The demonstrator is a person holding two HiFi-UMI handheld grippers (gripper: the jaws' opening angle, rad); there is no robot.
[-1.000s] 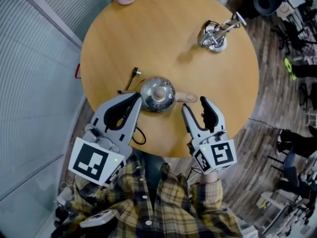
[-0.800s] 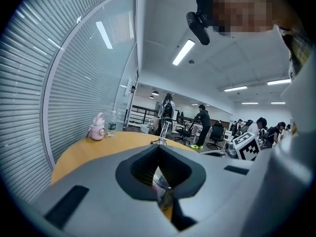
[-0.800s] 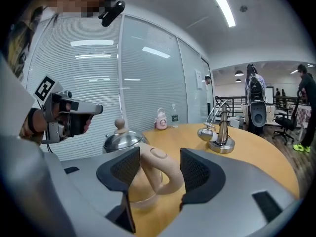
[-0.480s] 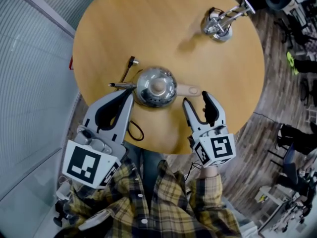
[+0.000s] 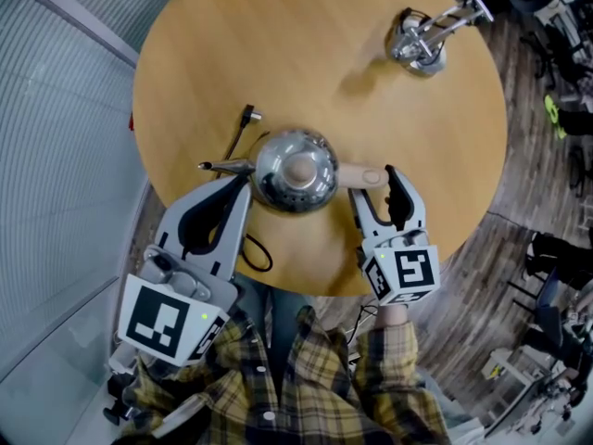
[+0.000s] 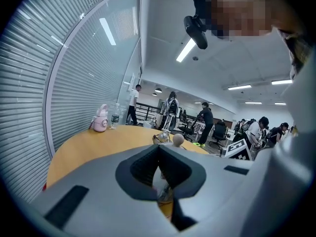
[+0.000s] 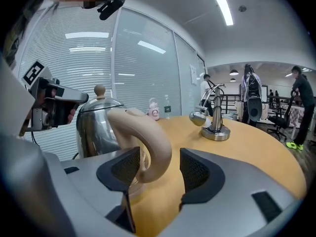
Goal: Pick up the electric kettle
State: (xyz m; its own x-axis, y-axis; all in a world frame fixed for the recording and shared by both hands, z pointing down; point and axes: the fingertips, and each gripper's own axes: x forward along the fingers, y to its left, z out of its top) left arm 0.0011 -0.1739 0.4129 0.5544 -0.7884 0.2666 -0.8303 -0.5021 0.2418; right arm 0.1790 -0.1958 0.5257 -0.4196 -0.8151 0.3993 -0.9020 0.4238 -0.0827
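— Where does the electric kettle (image 5: 295,168) sit?

— In the head view it stands upright in the middle of the frame, on the round wooden counter (image 5: 278,54), toward the counter's lower edge. Its spout (image 5: 220,165) points left and its beige handle (image 5: 363,176) points right.

— And the right gripper (image 5: 373,185)?

— It is just right of the kettle body, below and right of centre. Its fingers (image 7: 202,174) stand wide apart and have just been opening. In the right gripper view the loop of the handle sits between them. It is close by the left-hand pad, with a clear gap to the right-hand one. The pads do not squeeze it.

— The left gripper (image 5: 241,185)?

— It is lower left of the kettle, with its tip just beneath the spout. Its fingers (image 6: 89,181) meet at the tips and hold nothing. The left gripper view shows a bit of shiny metal and counter through the hollow behind the tips.

— What else is on the counter?

— A chrome stand (image 5: 422,43) with a lever arm is at the upper right, well apart from the kettle. A black cable (image 5: 243,130) lies with its plug just above the spout. In the left gripper view a pink bottle (image 6: 100,123) stands at the far edge, left of centre.
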